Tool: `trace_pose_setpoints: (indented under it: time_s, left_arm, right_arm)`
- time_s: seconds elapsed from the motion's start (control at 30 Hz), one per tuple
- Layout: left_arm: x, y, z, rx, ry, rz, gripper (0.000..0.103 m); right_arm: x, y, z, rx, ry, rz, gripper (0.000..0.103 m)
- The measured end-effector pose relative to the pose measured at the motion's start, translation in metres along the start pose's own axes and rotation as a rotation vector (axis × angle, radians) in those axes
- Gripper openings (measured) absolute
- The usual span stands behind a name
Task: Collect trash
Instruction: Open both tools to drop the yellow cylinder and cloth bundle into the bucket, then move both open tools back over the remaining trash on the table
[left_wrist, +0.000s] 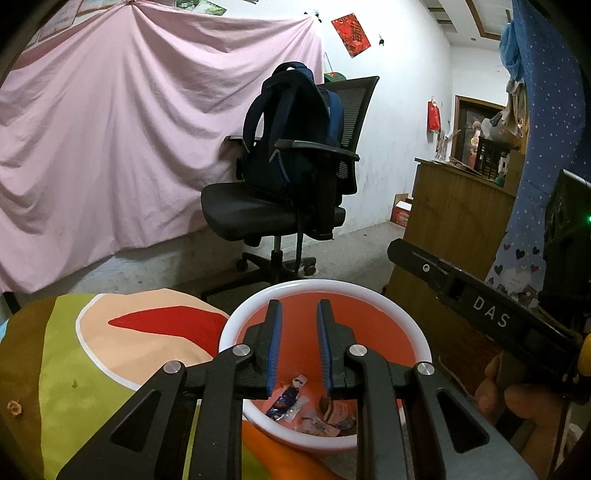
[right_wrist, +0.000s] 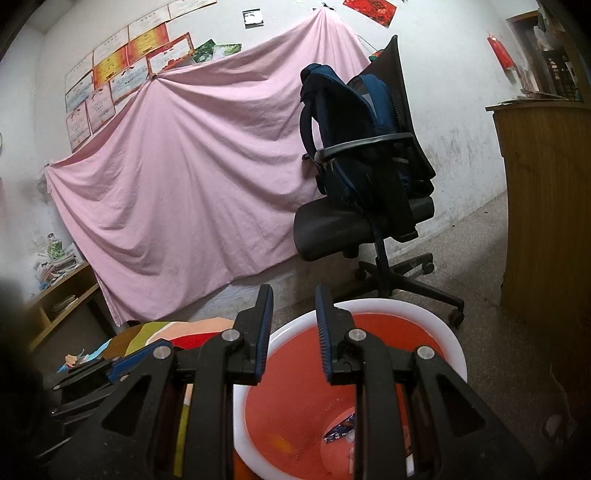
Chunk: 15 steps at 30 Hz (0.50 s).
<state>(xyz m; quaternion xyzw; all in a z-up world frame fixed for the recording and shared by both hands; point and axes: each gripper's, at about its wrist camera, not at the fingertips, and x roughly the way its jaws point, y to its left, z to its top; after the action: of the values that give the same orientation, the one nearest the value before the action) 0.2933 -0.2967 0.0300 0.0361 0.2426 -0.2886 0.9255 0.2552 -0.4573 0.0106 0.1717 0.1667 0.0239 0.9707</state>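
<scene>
Both the left gripper and the right gripper are hovering over the orange bin with their jaws apart and nothing between them, while the candy wrappers are lying at the bin's bottom beside the colourful cloth.

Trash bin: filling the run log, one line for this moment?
left jaws: open, empty | right jaws: open, empty | bin: wrappers inside
</scene>
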Motion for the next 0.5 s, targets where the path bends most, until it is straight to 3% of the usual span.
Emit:
trace_pose_setpoints:
  time_s: [0.27,0.33,0.4,0.5]
  left_arm:
    - [-0.008,0.008,0.003,-0.021,-0.017,0.033,0.016]
    - [-0.013,0.013,0.004,-0.033,-0.025,0.045,0.019]
    - [-0.019,0.017,0.005,-0.048,-0.04,0.06,0.029]
    - [-0.034,0.027,0.008,-0.072,-0.078,0.092,0.032]
  right_arm:
    - [0.0,-0.001,0.0,-0.005,-0.005,0.002,0.054]
    - [-0.001,-0.001,0.001,-0.009,-0.01,0.002,0.054]
    - [-0.002,0.001,0.001,-0.013,-0.018,0.004,0.055]
    - [-0.005,0.006,0.001,-0.02,-0.034,0.01,0.061]
